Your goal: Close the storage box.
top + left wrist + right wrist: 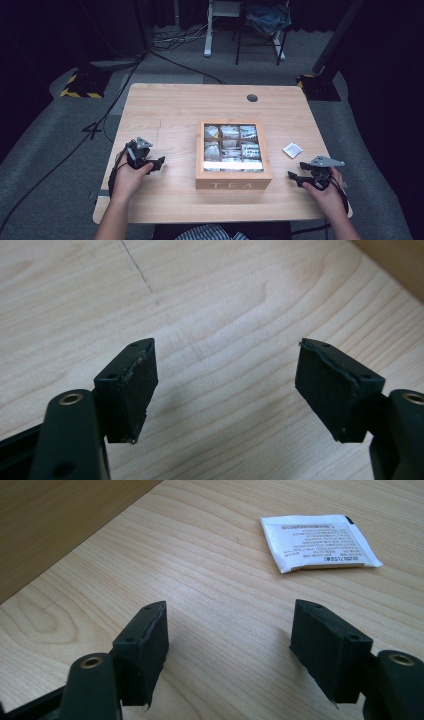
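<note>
A white sachet (292, 149) lies flat on the bare table (170, 107), to the right of a wooden tea box (233, 183) and just beyond the right gripper (296, 176). In the high view the right gripper sits near the table's right front corner, its jaws pointing left toward the box; the sachet is a little farther from the person and slightly to the gripper's side — near, but not touching. In the right gripper view the sachet (320, 542) lies ahead of the jaws and off toward the right-hand one, printed side up, with open wood between it and the pads; the box wall fills the upper left corner. The right gripper (230, 630) has its jaws wide apart with nothing between them.

The left gripper (159, 162) rests low over the table left of the box, held in the person's left hand (129, 175), well apart from the sachet with the box between. In its own view the left gripper (226, 377) also stands apart over bare wood, empty, a corner of the box showing at the upper right — the box's nine compartments hold wrapped tea bags, seen from above
</note>
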